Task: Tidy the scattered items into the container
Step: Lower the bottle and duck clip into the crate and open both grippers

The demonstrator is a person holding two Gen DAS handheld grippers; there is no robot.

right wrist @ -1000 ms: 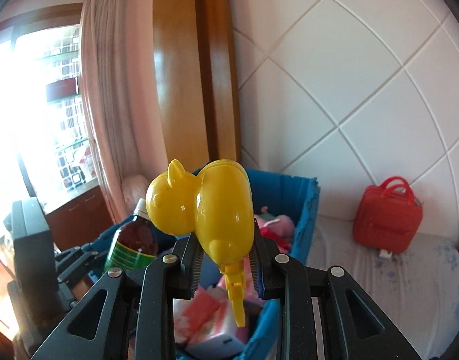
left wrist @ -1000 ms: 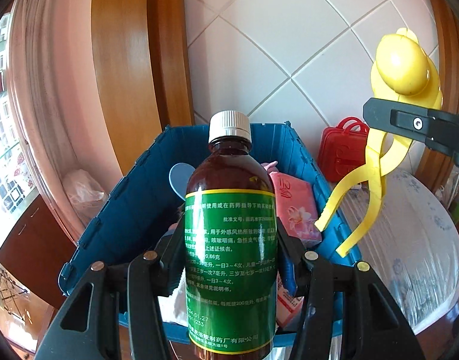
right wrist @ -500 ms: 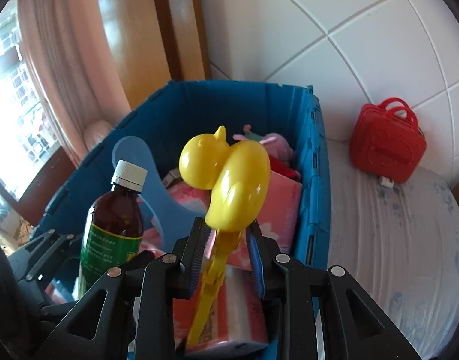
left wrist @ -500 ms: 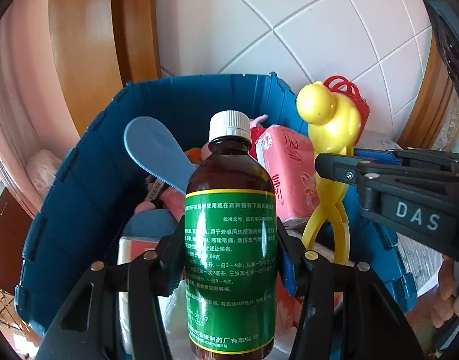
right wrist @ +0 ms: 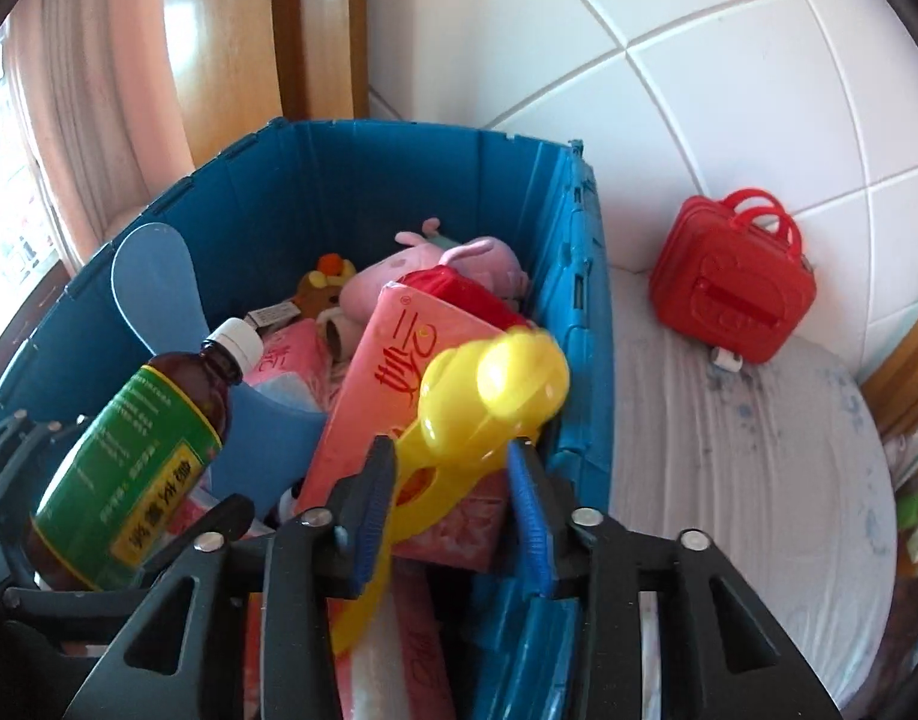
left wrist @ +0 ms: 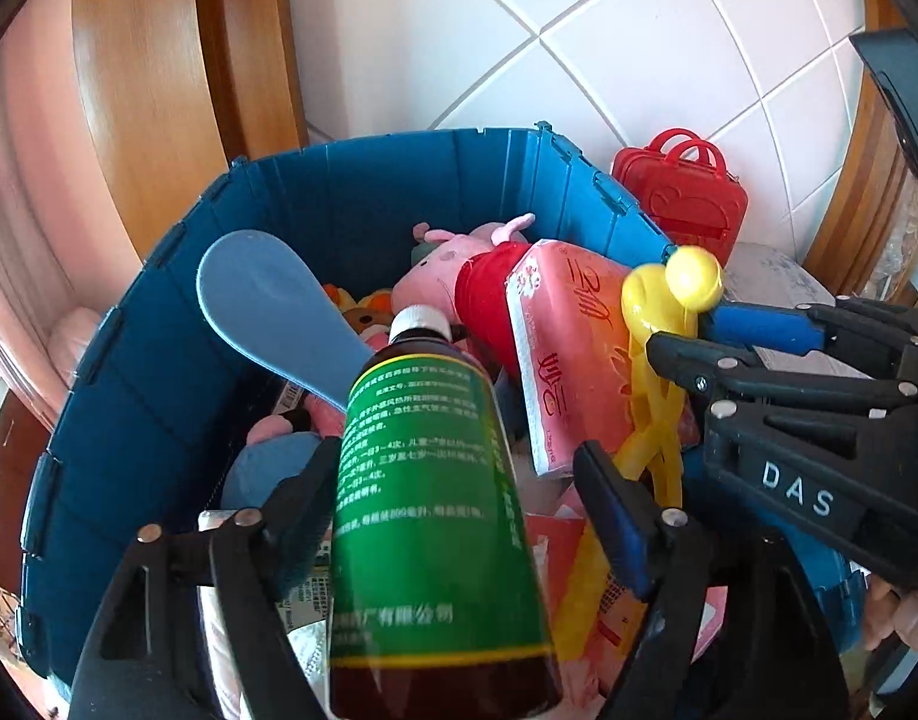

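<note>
While the brown bottle [left wrist: 429, 480] tips cap-forward between the spread left gripper [left wrist: 459, 474] fingers over the blue crate [left wrist: 129, 396], the yellow duck tongs [right wrist: 489, 396] slip loose from the parted right gripper [right wrist: 453, 498], nearer the crate's right wall.

Glossy brown plastic bottle [left wrist: 435, 480] with shiny green label; ribbed matt blue plastic container [left wrist: 363, 192]; smooth glossy yellow toy [right wrist: 489, 396]; fuzzy pink cloth plush [right wrist: 435, 264]; glazed wall tiles [left wrist: 579, 48], upper right.
</note>
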